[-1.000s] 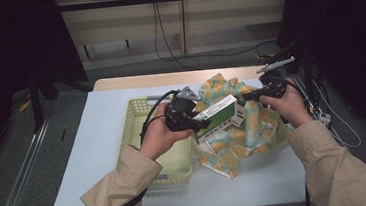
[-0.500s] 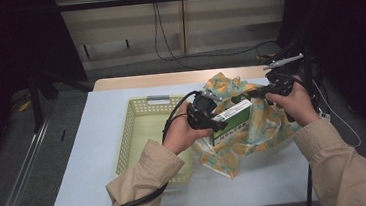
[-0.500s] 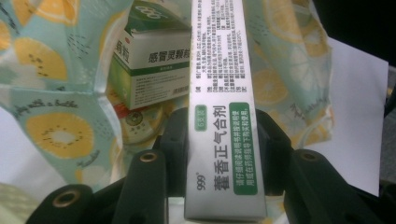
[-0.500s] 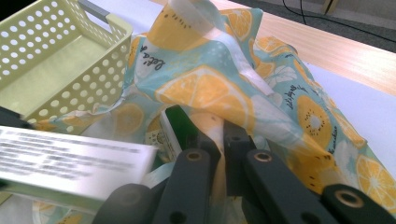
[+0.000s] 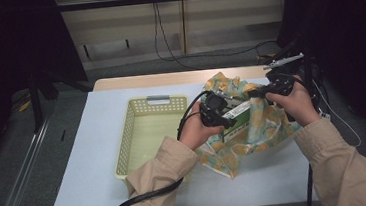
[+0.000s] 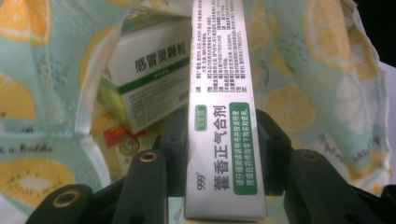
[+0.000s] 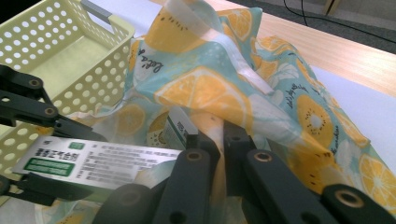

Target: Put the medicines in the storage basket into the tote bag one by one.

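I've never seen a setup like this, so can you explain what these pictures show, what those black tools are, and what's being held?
A person sits at a white table and holds a hand-operated two-jaw gripper in each hand. One picture is taken from above; the other two come from cameras riding on the grippers, looking along their black jaws. On the table lie an empty pale yellow perforated basket and a fruit-print bag. The left gripper clamps a long white and green medicine box and points it into the bag's opening, where another white and green box lies. The right gripper is shut on the bag's edge and holds the bag open.
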`<state>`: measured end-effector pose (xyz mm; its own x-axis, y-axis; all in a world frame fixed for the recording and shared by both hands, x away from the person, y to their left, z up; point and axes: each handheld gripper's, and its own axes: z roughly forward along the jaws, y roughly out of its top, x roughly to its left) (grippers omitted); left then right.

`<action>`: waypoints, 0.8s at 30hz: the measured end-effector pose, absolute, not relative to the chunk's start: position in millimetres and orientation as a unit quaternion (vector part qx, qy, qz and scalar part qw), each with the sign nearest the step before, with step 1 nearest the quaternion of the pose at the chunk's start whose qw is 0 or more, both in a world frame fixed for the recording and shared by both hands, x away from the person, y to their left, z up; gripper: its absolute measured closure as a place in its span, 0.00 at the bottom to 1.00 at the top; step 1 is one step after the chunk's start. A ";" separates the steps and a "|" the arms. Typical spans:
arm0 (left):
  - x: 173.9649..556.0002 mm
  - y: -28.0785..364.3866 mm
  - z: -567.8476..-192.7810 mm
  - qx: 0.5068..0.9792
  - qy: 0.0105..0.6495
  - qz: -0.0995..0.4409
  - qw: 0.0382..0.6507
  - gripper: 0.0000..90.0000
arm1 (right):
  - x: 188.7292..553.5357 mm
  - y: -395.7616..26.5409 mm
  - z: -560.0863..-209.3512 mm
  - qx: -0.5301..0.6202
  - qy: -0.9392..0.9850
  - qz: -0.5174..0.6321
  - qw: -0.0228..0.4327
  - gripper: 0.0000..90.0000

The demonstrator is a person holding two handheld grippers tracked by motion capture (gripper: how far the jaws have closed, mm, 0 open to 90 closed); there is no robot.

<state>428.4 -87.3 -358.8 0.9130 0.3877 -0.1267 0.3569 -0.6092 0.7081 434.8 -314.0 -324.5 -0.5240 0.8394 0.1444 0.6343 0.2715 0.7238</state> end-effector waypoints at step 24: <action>438.7 -133.7 -383.1 0.876 0.236 0.036 0.418 0.44 | 439.3 -319.5 -325.7 0.478 0.780 0.380 0.134 1.00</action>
<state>438.7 -133.7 -383.1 0.8857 0.4442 -0.1347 0.3841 -0.5385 0.7500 439.3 -319.5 -325.7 -0.5075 0.8479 0.1535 0.6432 0.2543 0.7222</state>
